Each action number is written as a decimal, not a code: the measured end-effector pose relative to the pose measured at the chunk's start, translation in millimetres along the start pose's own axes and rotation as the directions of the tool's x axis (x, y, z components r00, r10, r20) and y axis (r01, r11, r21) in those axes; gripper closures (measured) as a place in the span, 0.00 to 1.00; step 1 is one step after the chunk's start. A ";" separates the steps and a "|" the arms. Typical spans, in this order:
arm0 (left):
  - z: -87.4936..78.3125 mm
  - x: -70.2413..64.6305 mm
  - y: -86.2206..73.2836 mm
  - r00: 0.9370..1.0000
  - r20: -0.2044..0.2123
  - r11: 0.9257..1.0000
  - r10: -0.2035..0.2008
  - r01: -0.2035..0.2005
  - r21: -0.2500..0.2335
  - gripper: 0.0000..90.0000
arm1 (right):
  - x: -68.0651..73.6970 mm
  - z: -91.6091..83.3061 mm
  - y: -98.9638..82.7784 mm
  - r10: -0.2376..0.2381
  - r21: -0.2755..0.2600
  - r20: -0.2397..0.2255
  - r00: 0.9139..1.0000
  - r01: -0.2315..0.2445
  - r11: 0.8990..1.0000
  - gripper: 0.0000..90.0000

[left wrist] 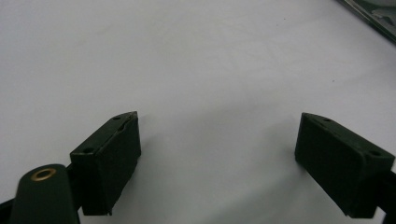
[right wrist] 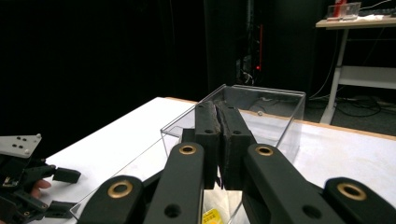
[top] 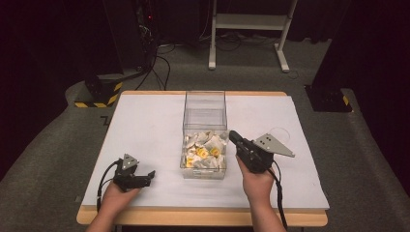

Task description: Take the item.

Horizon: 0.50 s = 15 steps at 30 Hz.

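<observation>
Two hand-held grippers work over a white counter (top: 145, 125), which takes up most of the high view and carries a clear plastic box (top: 205, 116) at its middle. That box is tall, open-topped and see-through; its far half looks bare, while its near half holds a loose heap of small white packets (top: 205, 147), some printed with yellow. Just to the right of the box, the right hand-held gripper (top: 232, 135) is raised off the counter in the person's right hand (top: 256, 183), tip aimed at the box's near right rim. Its jaws are pressed flat together with nothing seen between them, as the right gripper view shows plainly, looking along them to the box wall (right wrist: 280, 116) and down to a yellow-printed packet (right wrist: 212, 217) below. Well apart on the near left of the counter, the left hand-held gripper (top: 151, 175) rests low in the left hand (top: 113, 193), its jaws spread wide and empty over bare white surface in the left gripper view. Judging from this, the step in hand looks like an approach to the packets, with no packet yet gripped. A next move would likely call for parting the right jaws, lowering them over the rim into the heap, and singling out one packet without dragging its neighbours or knocking the box wall.
</observation>
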<state>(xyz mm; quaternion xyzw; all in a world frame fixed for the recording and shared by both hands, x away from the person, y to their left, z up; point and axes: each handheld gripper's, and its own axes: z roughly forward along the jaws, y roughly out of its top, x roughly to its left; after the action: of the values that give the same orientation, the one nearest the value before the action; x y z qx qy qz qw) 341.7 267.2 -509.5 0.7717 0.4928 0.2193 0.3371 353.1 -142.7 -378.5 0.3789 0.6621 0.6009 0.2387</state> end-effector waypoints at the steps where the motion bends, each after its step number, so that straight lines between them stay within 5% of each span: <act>1: 0.0 0.0 0.0 1.000 0.000 1.000 0.000 0.000 0.000 0.16 | -1.4 -1.0 0.5 0.001 -0.005 0.003 1.000 -0.001 1.000 0.98; 15: 0.0 0.0 0.0 1.000 0.000 1.000 0.000 0.000 0.000 0.16 | -21.9 -13.8 6.0 0.035 -0.039 0.051 0.998 -0.033 0.999 0.98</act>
<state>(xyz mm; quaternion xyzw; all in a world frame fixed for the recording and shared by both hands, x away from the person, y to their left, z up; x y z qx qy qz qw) 341.7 267.2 -509.5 0.7716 0.4927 0.2193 0.3373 356.8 -168.5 -373.4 0.4008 0.6377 0.6074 0.2524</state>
